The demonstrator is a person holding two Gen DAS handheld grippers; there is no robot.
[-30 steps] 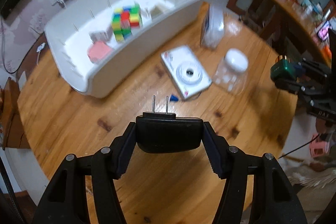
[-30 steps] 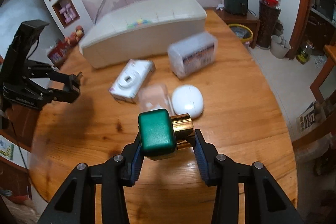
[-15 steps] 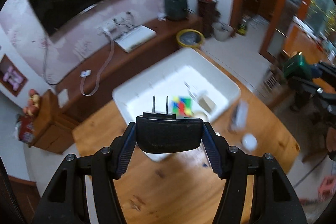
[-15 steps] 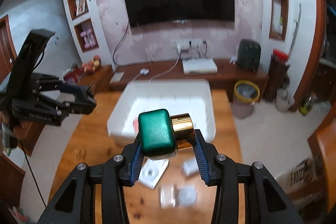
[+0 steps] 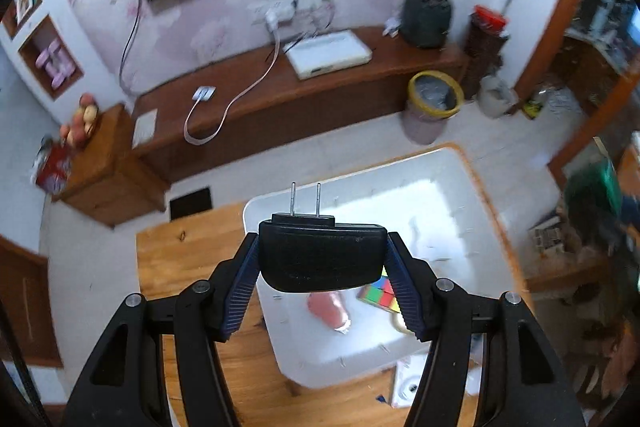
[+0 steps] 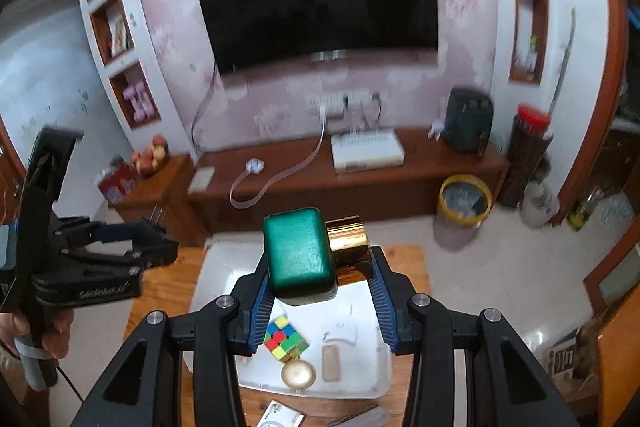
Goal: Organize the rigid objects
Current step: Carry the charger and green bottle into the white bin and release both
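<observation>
Both grippers tilt down above the white bin [image 5: 472,187], left gripper [image 5: 322,279] fingers clamping a black plug adapter [image 5: 320,255], right gripper [image 6: 318,291] fingers a green bottle [image 6: 298,259].

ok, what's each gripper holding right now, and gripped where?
Left gripper clamps a black plug adapter by its two short ends, prongs pointing forward. Right gripper pinches a green bottle with a gold cap across its body.
</observation>
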